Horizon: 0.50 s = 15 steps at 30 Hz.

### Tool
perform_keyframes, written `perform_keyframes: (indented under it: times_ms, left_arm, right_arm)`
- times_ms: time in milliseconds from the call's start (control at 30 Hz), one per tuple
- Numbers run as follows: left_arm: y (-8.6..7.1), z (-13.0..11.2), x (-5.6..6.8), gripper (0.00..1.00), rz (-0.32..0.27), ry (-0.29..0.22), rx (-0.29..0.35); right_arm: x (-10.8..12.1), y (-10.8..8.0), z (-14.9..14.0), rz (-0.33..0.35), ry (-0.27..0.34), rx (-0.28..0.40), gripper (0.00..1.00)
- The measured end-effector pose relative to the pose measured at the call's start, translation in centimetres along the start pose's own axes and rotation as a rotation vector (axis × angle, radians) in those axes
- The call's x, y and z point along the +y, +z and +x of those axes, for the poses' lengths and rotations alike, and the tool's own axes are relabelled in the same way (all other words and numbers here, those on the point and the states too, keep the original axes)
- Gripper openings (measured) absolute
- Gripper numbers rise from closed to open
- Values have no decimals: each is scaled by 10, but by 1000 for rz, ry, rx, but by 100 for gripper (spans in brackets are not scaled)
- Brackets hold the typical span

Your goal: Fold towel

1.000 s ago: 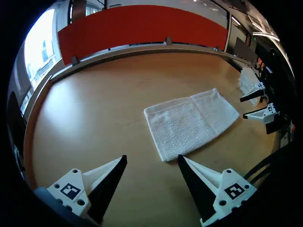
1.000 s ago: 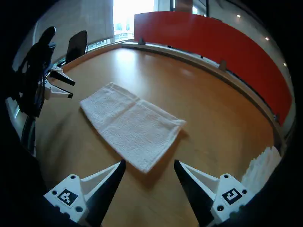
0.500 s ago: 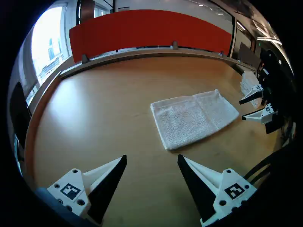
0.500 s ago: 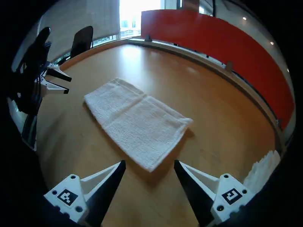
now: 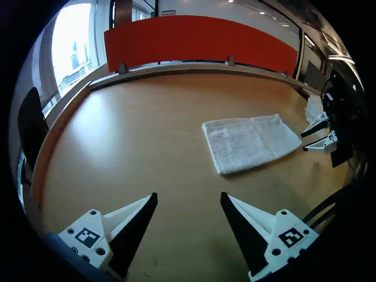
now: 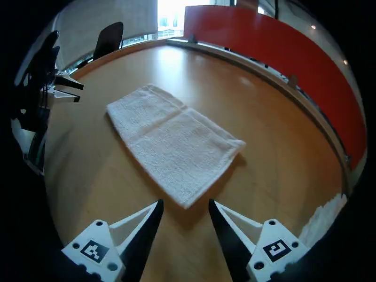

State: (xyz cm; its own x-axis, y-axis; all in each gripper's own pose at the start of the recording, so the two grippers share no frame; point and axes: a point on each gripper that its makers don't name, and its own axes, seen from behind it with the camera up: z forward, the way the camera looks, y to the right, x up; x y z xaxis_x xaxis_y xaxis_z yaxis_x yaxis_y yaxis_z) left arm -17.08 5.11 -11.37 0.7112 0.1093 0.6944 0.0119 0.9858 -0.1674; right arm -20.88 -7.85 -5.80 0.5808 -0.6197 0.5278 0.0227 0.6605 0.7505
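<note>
The left gripper [image 5: 188, 195] hangs over the brown wooden worktop [image 5: 131, 127], wide open, holding nothing. The right gripper [image 6: 185, 202] points at the near corner of the folded white towel [image 6: 174, 143] lying flat there, open and empty. Its fingers are closer together than before, and the left gripper is farther from the towel.

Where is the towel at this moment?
The towel lies flat on the table, in the middle of the right gripper view, its near corner just ahead of the open right gripper. In the left gripper view it is at the right.
</note>
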Motion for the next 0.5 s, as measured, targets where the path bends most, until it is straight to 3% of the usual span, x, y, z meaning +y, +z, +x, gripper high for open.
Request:
perform_keyframes:
  times_ms: [133, 267, 500]
  left_arm:
    - [-6, -5, -2, 99, 9, -21, 12]
    - [-11, -11, -4, 99, 18, -33, 13]
    - [-21, -22, -8, 99, 29, -58, 11]
  right_arm:
    - [0, 2, -6, 9, -5, -26, 58]
    - [1, 4, -8, 9, -13, -35, 56]
    - [-2, 8, -9, 21, -20, -44, 41]
